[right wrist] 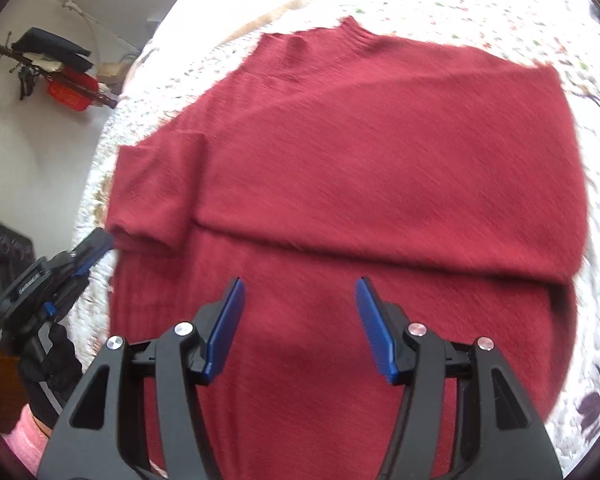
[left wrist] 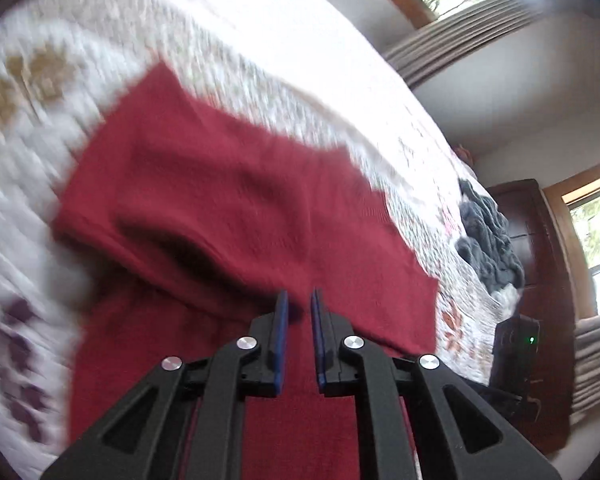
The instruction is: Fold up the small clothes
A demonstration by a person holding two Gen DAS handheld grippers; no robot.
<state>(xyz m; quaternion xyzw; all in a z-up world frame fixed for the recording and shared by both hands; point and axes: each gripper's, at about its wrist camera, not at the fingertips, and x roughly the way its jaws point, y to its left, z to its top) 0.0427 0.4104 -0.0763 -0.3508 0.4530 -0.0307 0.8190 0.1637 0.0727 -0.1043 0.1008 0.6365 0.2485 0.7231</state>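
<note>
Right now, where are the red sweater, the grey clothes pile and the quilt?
red sweater [right wrist: 380, 168]: right wrist view, middle of its body.
grey clothes pile [left wrist: 490, 236]: left wrist view, centre of heap.
quilt [left wrist: 260, 40]: left wrist view, bare patch.

Deep red knit sweater [right wrist: 360, 152] showing plain, no print, white quilted bedspread [left wrist: 228, 36] w/ tan, purple & red floral motifs, black plastic grippers wearing blue finger pads [right wrist: 226, 328], crumpled grey-blue cloth [left wrist: 488, 236], pink sleeve [right wrist: 22, 436].
</note>
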